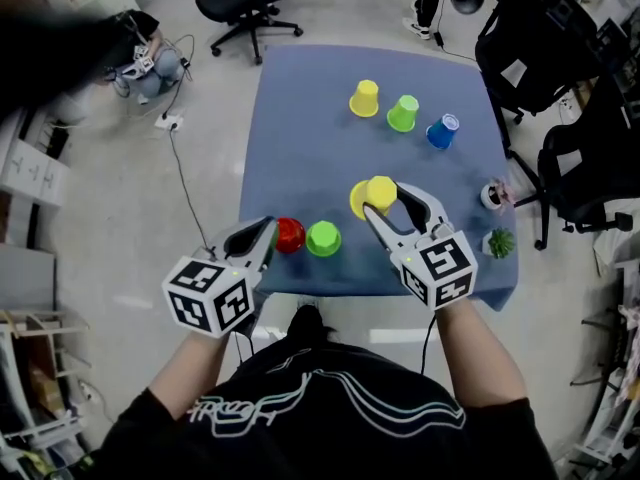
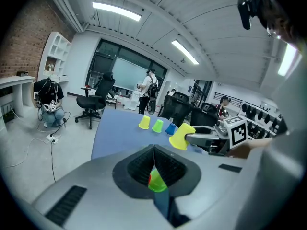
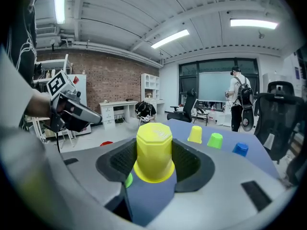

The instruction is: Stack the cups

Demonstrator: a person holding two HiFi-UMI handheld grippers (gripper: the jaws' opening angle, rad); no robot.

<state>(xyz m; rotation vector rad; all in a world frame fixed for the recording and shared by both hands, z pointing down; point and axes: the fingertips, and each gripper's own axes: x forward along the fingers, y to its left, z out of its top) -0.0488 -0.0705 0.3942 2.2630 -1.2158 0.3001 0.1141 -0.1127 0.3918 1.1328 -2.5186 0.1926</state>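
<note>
My right gripper (image 1: 386, 200) is shut on a yellow cup (image 1: 377, 195), held upside down above the middle of the blue table (image 1: 300, 128); in the right gripper view the yellow cup (image 3: 153, 152) fills the space between the jaws. A red cup (image 1: 290, 235) and a green cup (image 1: 323, 238) stand upside down at the near edge. My left gripper (image 1: 266, 232) hovers just left of the red cup with its jaws together and nothing in them. Along the far side stand a yellow cup (image 1: 364, 98), a green cup (image 1: 402, 113) and a blue cup (image 1: 441, 131).
A small potted plant (image 1: 499, 242) and a small white pot (image 1: 492, 196) sit at the table's right edge. Black office chairs (image 1: 245, 3) surround the table. A cable and socket strip (image 1: 168, 122) lie on the floor to the left.
</note>
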